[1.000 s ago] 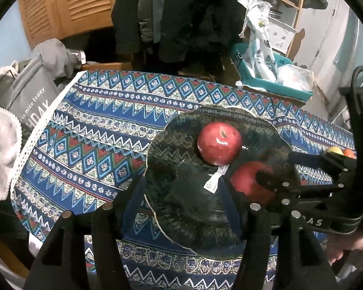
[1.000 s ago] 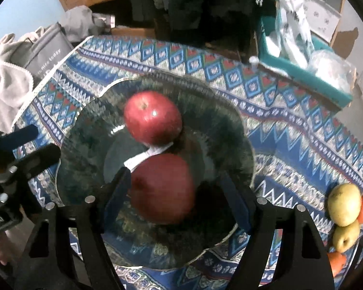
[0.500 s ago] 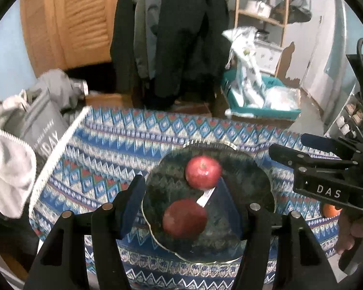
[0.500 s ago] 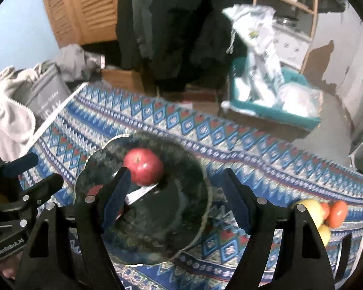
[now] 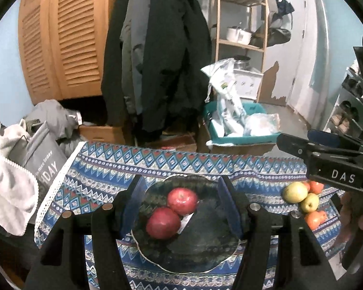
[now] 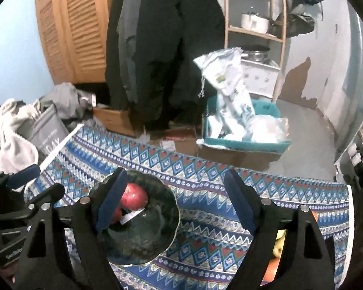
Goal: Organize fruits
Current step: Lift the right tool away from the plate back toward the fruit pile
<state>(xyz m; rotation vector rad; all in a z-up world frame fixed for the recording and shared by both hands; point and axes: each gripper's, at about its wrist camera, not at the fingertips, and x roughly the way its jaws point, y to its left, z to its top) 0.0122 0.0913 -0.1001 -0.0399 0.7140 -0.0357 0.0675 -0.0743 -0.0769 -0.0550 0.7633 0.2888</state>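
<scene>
**Colours on the fruit table**

Two red apples [image 5: 182, 200] are sitting on a dark green mottled plate [image 5: 205, 249]. The tablecloth [image 5: 104, 169] is showing blue, red and white zigzags and diamonds. Yellow-green apples [image 5: 295, 191] are lying among orange-red fruits [image 5: 313, 219]. A teal bin [image 6: 244, 142] is sitting behind.

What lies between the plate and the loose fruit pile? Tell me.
Only bare patterned tablecloth. The left wrist view shows the plate with two red apples, then the open stretch of cloth, then the loose fruit pile to its right.
</scene>
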